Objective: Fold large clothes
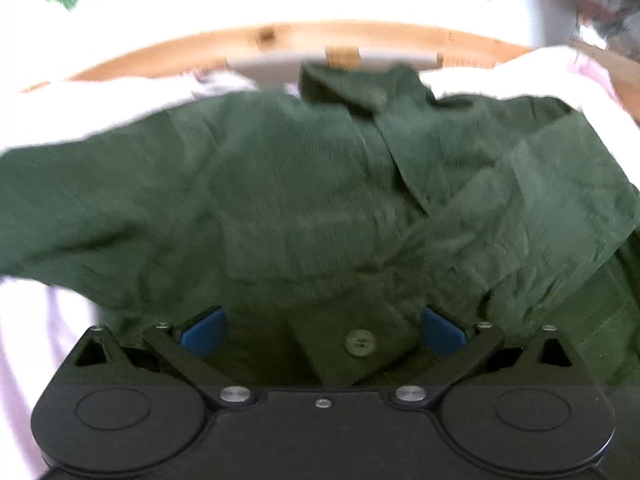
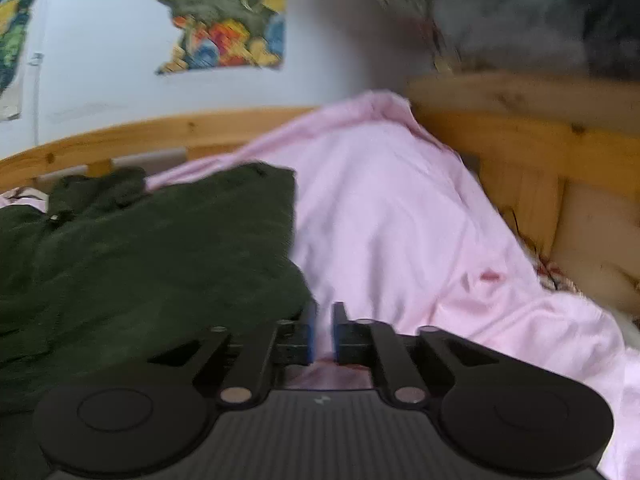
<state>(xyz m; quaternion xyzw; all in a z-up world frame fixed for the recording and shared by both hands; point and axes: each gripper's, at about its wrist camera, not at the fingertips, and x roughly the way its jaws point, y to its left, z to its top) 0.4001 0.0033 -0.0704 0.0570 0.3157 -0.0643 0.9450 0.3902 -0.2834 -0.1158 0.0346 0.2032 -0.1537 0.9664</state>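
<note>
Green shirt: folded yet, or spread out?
Partly folded: the green shirt has one sleeve laid across its body; the rest lies spread on the pink sheet.

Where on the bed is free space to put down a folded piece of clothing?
Free: the pink sheet between the dark green corduroy shirt and the wooden bed frame. Crowded: the middle, where the shirt spreads under the left gripper.

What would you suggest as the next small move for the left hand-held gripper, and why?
Probably lower the left hand-held gripper and close it on the shirt hem near the button. Its jaws stand wide open over the green shirt, holding nothing, and the shirt lies rumpled on the pink sheet, not yet neatly folded.
</note>
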